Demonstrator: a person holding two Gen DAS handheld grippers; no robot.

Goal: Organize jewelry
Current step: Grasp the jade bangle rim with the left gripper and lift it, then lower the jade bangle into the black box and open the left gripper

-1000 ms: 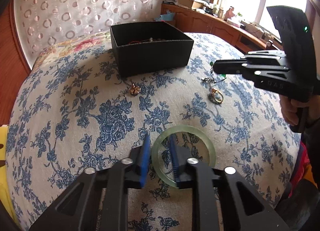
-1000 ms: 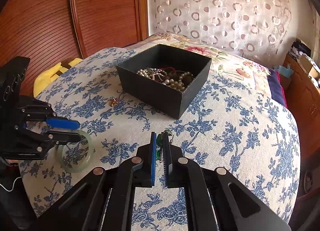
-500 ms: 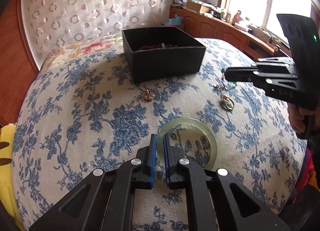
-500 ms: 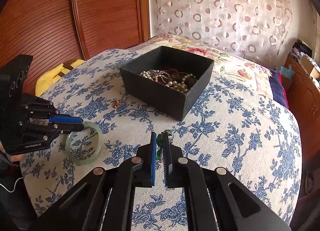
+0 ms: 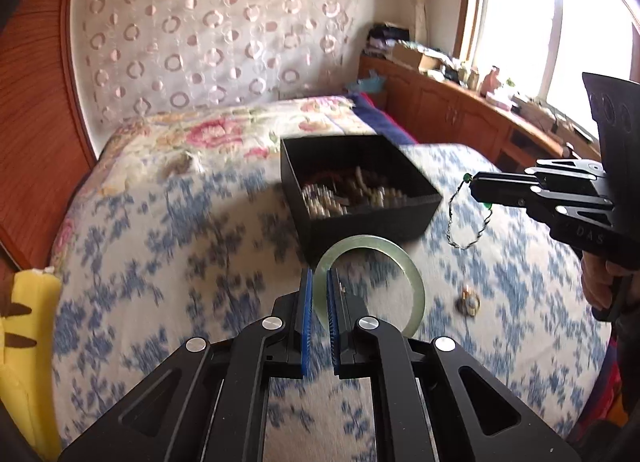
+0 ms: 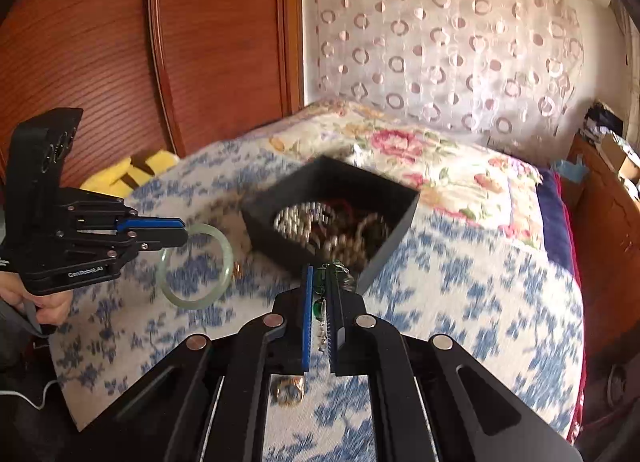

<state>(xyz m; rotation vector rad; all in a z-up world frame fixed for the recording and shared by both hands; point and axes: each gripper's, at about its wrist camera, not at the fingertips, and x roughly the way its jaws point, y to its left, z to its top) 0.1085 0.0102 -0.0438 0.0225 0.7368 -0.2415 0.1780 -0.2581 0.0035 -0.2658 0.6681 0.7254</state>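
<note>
My left gripper point(image 5: 319, 286) is shut on a pale green jade bangle point(image 5: 404, 258) and holds it in the air just in front of the black jewelry box point(image 5: 400, 217). The box holds beads and necklaces point(image 6: 332, 229). My right gripper point(image 6: 319, 282) is shut on a thin chain with green beads point(image 5: 466, 238), which dangles from its tip right of the box. In the right wrist view the left gripper point(image 6: 182, 232) and the bangle point(image 6: 196, 302) hover left of the box point(image 6: 396, 238). A gold ring point(image 5: 469, 302) lies on the blue floral cloth.
The blue floral cloth point(image 5: 160, 262) covers a bed. A second small gold piece point(image 6: 237, 270) lies left of the box. A yellow cushion point(image 5: 24, 342) is at the left edge. A wooden cabinet point(image 5: 460, 109) with clutter runs along the window side.
Both grippers have risen off the cloth. The left lifted the bangle toward the box. The right lifted the chain, which now hangs free, and moved closer to the box.
</note>
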